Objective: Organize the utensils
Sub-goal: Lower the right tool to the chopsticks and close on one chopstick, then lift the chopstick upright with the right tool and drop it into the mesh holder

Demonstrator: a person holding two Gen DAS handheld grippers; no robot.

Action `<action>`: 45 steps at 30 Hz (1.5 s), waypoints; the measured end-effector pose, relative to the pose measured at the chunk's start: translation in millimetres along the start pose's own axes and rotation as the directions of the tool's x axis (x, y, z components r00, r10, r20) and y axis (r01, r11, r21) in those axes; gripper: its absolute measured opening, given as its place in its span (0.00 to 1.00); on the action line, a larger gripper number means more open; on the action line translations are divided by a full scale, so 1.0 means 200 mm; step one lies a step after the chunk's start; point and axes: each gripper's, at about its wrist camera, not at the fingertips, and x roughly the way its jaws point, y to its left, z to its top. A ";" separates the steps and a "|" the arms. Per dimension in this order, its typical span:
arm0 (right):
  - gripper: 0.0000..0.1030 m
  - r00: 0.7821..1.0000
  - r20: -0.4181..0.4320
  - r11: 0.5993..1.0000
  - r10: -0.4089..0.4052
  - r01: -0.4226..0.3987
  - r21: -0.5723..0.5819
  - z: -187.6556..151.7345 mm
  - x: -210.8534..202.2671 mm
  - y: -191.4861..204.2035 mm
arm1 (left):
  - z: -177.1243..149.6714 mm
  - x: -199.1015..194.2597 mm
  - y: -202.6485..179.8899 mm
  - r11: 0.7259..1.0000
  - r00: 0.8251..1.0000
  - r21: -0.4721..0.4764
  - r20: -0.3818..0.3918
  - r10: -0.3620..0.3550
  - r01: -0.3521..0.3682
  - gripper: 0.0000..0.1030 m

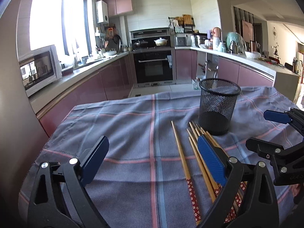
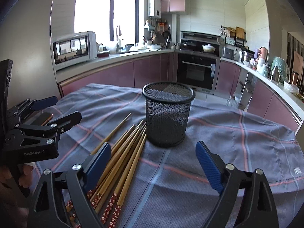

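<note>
Right wrist view: "GenRobot.AI" can be read in white on the left gripper. Its fingers are spread wide and nothing is held. The right gripper is spread wide too, with nothing held. The chopsticks are laid on the checked cloth over the worktop, tips just beside the black mesh cup. Behind, a microwave and an oven are seen.

Microwave on counter, oven beyond.
</note>
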 end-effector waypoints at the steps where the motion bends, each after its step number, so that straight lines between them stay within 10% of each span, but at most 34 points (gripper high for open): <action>1: 0.78 1.000 -0.024 1.000 0.009 -0.009 0.003 -0.01 0.02 0.00 | -0.01 0.04 0.00 1.000 1.000 0.005 -0.026 -0.008 0.008 0.85; 12: 0.42 0.979 -0.198 0.999 0.046 -0.046 0.002 -0.04 0.16 0.02 | -0.07 0.33 -0.08 0.990 0.967 0.068 -0.230 -0.105 0.124 0.65; 26: 0.33 0.961 -0.271 0.998 0.050 -0.056 -0.014 -0.01 0.27 0.04 | -0.07 0.51 -0.18 0.976 0.924 0.063 -0.341 -0.176 0.209 0.40; 33: 0.07 0.954 -0.281 0.995 0.102 -0.099 0.023 0.01 0.31 0.02 | -0.04 0.56 -0.19 0.972 0.909 0.007 -0.356 -0.216 0.234 0.20; 45: 0.05 0.962 -0.196 0.981 0.187 -0.175 0.079 0.05 0.18 -0.03 | 0.01 0.47 -0.11 0.964 0.914 -0.099 -0.307 -0.265 0.246 0.08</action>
